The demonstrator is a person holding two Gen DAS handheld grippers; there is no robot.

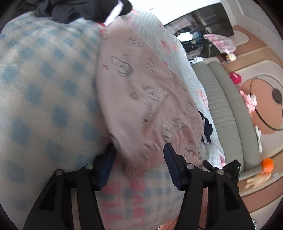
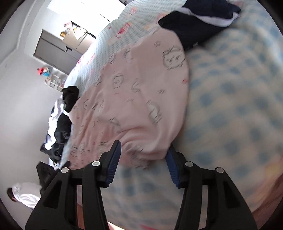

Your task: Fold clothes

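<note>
A pale pink garment [image 1: 141,92] printed with sketched cartoon faces lies spread on a bed with a blue-checked blanket [image 1: 44,88]. My left gripper [image 1: 139,150] is open, its blue-padded fingers [image 1: 107,159] on either side of the garment's gathered near edge. In the right wrist view the same pink garment [image 2: 134,99] lies across the checked blanket [image 2: 238,106], and my right gripper [image 2: 144,152] is open with a bunched corner of the fabric between its fingers [image 2: 114,157]. Neither pair of jaws has closed on the cloth.
Dark clothes [image 1: 84,8] lie at the far end of the bed, and a dark navy and white garment [image 2: 203,19] sits beyond the pink one. More dark and white clothes [image 2: 60,120] hang off the bed's side. A grey padded bench [image 1: 224,106], toys and a round rug [image 1: 261,102] are on the floor.
</note>
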